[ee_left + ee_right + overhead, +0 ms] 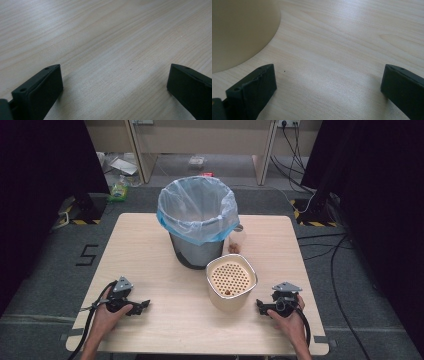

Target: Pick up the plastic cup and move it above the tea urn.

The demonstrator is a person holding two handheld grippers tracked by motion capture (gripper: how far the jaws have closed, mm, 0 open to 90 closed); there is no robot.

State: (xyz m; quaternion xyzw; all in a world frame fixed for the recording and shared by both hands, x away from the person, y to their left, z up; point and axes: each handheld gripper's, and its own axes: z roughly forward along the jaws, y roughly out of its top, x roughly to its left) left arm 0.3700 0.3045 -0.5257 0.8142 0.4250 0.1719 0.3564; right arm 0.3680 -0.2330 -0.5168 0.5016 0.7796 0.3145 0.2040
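Both the left gripper [115,82] and the right gripper [328,83] rest low over the wooden table [165,320], jaws spread wide, gripping nothing.

Cream container [231,283] with rounded-square rim, upright on the wooden table [165,320], right of centre near the front. A perforated insert sits inside it, one small brown piece on the holes. Just behind it, touching or nearly so, a grey bin [198,222] lined with pale blue bag, open-topped. Small brown bit [233,248] beside the bin.
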